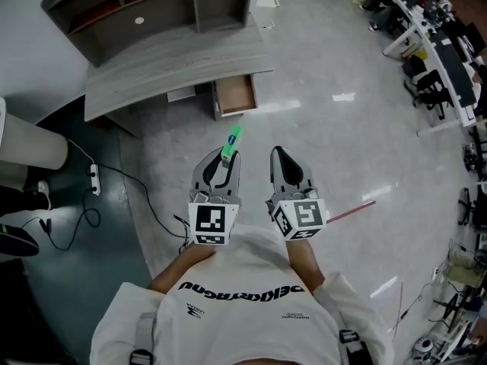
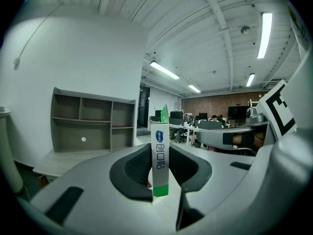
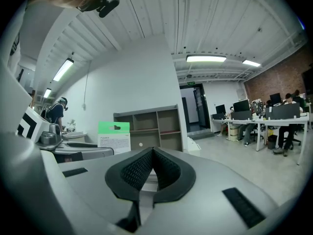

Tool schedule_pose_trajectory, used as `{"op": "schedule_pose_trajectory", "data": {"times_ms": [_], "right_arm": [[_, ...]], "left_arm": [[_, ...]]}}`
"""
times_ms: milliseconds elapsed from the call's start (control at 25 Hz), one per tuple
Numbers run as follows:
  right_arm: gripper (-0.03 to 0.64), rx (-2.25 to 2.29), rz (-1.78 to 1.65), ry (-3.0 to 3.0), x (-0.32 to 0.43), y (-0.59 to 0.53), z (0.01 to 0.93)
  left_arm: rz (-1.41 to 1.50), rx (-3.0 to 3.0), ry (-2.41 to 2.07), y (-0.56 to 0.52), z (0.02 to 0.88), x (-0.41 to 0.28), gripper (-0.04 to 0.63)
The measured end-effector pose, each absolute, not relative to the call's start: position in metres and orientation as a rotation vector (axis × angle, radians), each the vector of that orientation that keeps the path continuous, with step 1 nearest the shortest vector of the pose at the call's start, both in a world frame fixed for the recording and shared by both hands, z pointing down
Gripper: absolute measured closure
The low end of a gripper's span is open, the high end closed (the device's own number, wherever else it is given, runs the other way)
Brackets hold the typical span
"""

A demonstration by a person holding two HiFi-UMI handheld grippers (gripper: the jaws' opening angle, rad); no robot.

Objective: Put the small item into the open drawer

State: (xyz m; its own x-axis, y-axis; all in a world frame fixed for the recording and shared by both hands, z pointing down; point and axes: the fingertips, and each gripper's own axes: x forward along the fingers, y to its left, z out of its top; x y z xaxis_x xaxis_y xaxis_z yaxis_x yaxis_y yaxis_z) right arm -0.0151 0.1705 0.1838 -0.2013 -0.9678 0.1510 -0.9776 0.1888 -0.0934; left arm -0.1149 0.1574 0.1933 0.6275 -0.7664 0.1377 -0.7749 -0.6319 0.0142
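- Carrying was the step in hand: the left hand-held gripper (image 1: 226,160) was clamped on the small item (image 1: 233,138), a thin white pack with a green end, which stood upright between the pads and stuck out past the jaw tips.
- The small item was in the air over the floor (image 1: 335,150), well short of the open drawer (image 1: 236,93) and roughly in line with it.
- The right hand-held gripper (image 1: 281,158) was clenched on nothing, its pads meeting at the tips, and it was held level with the left one, also well short of the drawer.
- The drawer was pulled out from under the front edge of the grey surface (image 1: 167,71), and its wooden bottom showed no contents that could be made out from the head view.
- A shelf unit (image 1: 152,6) stood on the surface behind the drawer, clear of the path to it.
- As a judgement, the grasp was done and the placing was not yet begun.
- The next move probably called for bringing the left hand-held gripper forward and down until the pack sat above the drawer's inside, tipping it so that its long side cleared the drawer's front wall, and only then letting the jaws part.
- The right hand-held gripper seemed to have no part in that move.
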Motion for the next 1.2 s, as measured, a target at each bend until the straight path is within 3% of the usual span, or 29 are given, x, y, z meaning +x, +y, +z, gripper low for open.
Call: {"op": "schedule_pose_trajectory", "data": {"times_ms": [440,1200], "right_arm": [[0.584,1.970,0.249,-2.318,-0.015,0.099,0.190],[0.584,1.836,0.451,-2.344,0.048,-0.002,0.254]], "left_arm": [[0.224,2.756,-1.261,0.086,0.213,-0.116,0.497],[0.399,2.627,-1.294,-0.005,0.277,-0.042,0.497]]}}
